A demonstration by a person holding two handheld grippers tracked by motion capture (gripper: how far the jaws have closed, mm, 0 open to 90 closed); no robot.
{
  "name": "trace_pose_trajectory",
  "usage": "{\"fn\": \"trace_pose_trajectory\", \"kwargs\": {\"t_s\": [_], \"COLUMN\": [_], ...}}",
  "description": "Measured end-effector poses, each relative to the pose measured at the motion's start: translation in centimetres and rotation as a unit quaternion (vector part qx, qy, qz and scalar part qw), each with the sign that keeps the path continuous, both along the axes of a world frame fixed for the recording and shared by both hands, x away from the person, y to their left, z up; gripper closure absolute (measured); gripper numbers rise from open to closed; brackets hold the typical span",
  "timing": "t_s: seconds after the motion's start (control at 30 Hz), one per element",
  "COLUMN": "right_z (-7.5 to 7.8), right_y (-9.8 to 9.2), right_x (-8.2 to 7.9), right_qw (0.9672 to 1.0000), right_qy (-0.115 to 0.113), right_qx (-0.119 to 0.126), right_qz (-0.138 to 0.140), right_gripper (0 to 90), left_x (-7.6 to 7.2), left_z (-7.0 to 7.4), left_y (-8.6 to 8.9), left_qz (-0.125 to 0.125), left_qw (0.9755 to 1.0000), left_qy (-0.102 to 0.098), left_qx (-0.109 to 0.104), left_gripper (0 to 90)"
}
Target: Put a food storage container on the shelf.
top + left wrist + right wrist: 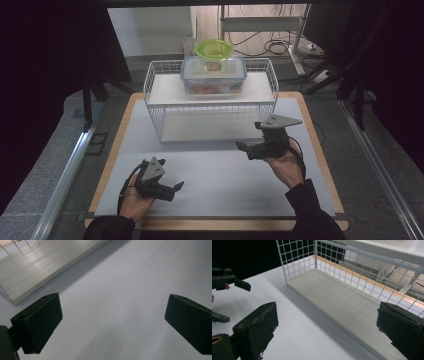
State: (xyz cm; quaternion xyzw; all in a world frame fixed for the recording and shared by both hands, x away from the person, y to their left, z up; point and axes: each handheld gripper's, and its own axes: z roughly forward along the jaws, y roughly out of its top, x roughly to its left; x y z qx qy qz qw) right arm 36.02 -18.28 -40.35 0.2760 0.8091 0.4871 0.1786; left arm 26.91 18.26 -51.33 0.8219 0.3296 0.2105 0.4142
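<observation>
High view: the clear lidded container (213, 75) sits on the top shelf of the white wire rack (155, 107), a green bowl (214, 49) resting on its lid, long axis running left to right across the shelf. It lies ahead of and above both tongs; the right gripper (245, 148) is the nearer, just in front of the rack's lower shelf, while the left gripper (178, 188) sits low and well back on the white mat (225, 175). Both are spread and empty. Left gripper view: jaws wide apart over bare mat, the rack's lower shelf (27, 272) ahead to the left. Right gripper view: jaws spread, lower shelf (342, 302) directly ahead, the container above the line of sight.
</observation>
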Motion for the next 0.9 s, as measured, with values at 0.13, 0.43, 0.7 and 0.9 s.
{"fn": "trace_pose_trajectory", "kwargs": {"t_s": [0.13,0.43,0.7,0.9], "right_z": [-0.8,-3.1,-4.5,-5.5], "right_y": [-0.3,-2.0,-3.2,-4.0], "right_x": [-0.6,-1.6,-2.7,-3.5], "right_qw": [1.0000,0.9994,0.9995,0.9990], "right_qy": [0.008,0.032,0.027,0.028], "right_qx": [0.005,0.003,-0.011,-0.023], "right_qz": [-0.003,-0.010,-0.015,-0.025], "right_gripper": [3.8,3.0,0.0,0.0], "left_x": [0.0,0.0,0.0,0.0], "left_z": [0.0,0.0,0.0,-0.1], "left_y": [0.1,0.1,0.1,0.0], "left_qz": [0.003,0.004,0.004,0.003], "left_qw": [1.0000,1.0000,1.0000,1.0000], "left_qy": [0.000,0.000,0.000,0.000], "left_qx": [-0.002,0.000,-0.002,0.005], "left_gripper": [1.0,0.9,0.8,0.8]}}
